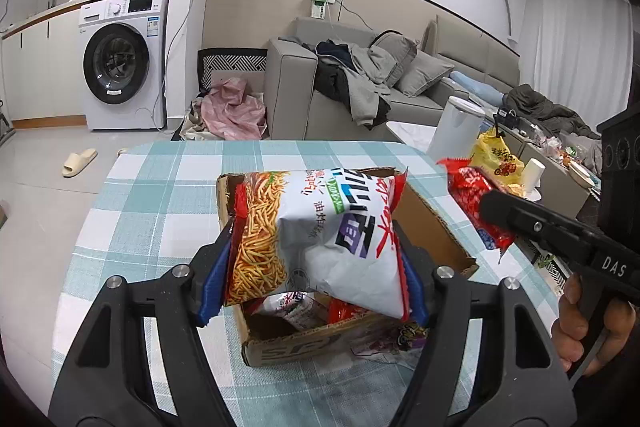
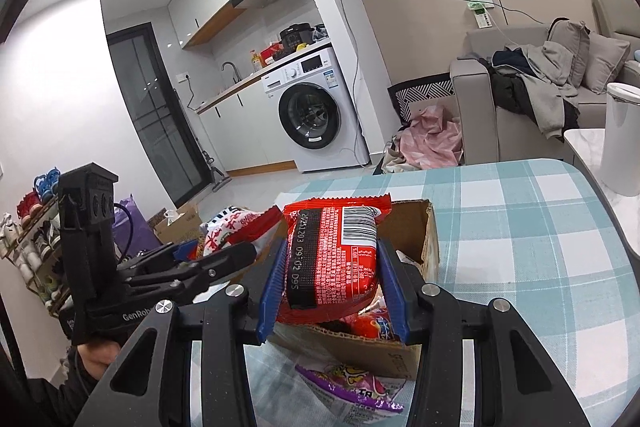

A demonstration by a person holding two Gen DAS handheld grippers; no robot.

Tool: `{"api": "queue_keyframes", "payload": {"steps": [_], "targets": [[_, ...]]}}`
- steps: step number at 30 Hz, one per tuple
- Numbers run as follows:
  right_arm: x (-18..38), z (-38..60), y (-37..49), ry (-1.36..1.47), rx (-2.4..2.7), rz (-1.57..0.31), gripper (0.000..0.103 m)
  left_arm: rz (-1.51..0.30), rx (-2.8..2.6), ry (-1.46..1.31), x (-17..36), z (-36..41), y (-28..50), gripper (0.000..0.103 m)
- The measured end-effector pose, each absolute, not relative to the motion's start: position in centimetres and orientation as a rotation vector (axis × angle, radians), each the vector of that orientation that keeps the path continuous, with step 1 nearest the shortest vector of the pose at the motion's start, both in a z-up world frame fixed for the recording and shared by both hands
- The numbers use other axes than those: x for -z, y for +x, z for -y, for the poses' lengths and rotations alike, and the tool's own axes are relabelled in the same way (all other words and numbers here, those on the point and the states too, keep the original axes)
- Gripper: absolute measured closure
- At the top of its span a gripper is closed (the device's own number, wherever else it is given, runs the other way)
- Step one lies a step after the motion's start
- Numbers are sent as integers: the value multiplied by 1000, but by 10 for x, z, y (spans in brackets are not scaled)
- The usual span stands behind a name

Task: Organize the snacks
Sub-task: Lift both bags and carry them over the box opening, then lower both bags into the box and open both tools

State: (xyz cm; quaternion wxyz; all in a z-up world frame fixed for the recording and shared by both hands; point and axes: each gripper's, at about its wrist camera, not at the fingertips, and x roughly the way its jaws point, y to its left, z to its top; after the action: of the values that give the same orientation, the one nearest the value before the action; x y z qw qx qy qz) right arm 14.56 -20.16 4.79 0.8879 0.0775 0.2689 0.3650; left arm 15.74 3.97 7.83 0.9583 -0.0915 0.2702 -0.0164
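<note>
Left gripper, low in the centre of the left wrist frame, clamped on a white noodle-snack bag, blue pads pressing both sides. Bag held tilted above an open cardboard box at mid-frame, over more packets lying inside the box. Box resting on a teal-and-white checked tablecloth.

Right gripper, lower centre of the right wrist frame, clamped on a red snack packet, barcode side up, printed date strip running down its left edge. Packet held over the near edge of the same cardboard box, with red packets visible in the box below it. A purple-and-white packet lying on the cloth just in front of the box, toward the bottom of the frame; partly hidden by the right finger.

Same red packet seen at right of the left wrist frame, beside the box's right wall. A white kettle and a yellow bag at upper right on a neighbouring table. A washing machine at upper left, grey sofa behind.
</note>
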Motion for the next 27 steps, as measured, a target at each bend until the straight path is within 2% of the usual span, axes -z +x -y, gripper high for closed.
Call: {"api": "queue_keyframes", "payload": {"steps": [27], "targets": [[-13,172,190,145,-711,-646,58,-587,4,-139,-28,-35,216,36]]}}
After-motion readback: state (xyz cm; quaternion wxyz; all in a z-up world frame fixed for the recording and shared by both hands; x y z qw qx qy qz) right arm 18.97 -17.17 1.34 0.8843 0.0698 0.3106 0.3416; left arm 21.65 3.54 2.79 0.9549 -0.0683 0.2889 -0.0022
